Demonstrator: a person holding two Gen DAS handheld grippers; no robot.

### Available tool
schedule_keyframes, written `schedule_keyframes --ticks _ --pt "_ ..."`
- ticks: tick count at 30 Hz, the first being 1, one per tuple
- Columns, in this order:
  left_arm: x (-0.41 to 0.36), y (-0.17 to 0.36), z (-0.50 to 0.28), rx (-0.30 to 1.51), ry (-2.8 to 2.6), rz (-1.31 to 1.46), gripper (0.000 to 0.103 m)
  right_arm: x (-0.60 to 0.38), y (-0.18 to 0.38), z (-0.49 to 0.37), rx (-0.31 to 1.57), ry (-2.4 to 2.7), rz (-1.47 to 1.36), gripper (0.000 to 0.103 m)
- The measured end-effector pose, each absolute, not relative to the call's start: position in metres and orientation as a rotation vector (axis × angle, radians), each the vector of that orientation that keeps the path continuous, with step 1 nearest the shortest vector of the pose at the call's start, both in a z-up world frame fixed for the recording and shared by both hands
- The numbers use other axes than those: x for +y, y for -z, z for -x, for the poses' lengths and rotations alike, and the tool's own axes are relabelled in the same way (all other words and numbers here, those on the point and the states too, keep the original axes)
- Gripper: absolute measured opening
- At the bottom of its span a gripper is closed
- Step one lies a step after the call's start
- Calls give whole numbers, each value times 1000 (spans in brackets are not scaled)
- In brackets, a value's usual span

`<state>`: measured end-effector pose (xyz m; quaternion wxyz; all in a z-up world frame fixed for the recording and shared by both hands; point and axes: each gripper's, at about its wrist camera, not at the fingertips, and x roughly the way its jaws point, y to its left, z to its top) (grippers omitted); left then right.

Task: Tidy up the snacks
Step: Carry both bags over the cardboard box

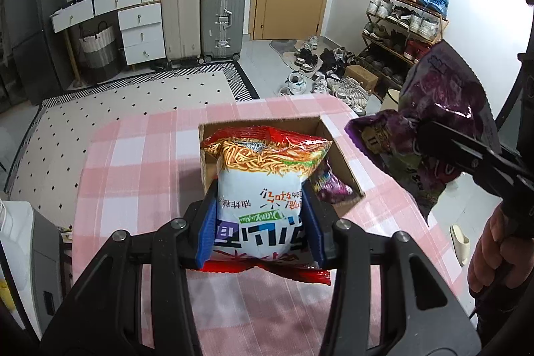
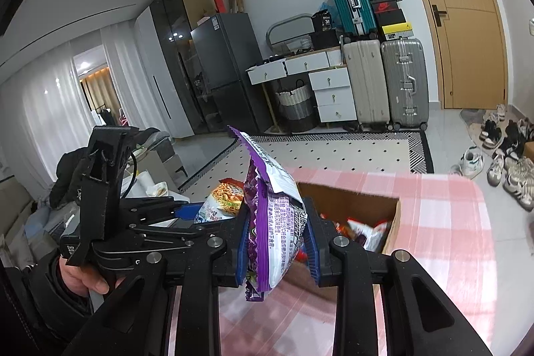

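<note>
Left wrist view: the left gripper [image 1: 263,222] clasps a noodle packet [image 1: 263,186] between its blue pads [image 1: 207,232]. The packet's long axis runs straight forward along the fingers, its far end reaching over the near wall of the open cardboard box [image 1: 343,152] directly ahead, on the pink checked tablecloth [image 1: 133,162]. Off to the right, raised and apart from the box, the right gripper [image 1: 444,149] pinches a purple snack bag [image 1: 434,129].

Right wrist view: the right gripper clamps the purple snack bag edge-on, long axis upright. The box opening lies ahead and slightly right, below the bag. The noodle packet shows just left, beside the left gripper. Judged from both views, the left gripper is nearer the box, so its packet looks set to go in first.
</note>
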<state>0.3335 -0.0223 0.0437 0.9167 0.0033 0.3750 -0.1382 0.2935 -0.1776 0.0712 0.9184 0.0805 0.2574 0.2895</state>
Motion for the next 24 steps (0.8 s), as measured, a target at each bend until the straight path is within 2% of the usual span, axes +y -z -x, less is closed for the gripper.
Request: schedule_keyframes --ticks 11,24 --pt "-32 -57 -399 779 276 -16 42 -183 -79 -339 541 -551 -169 27" --pt "-46 -14 -475 855 297 2 42 -171 -48 -401 615 -516 -111 27"
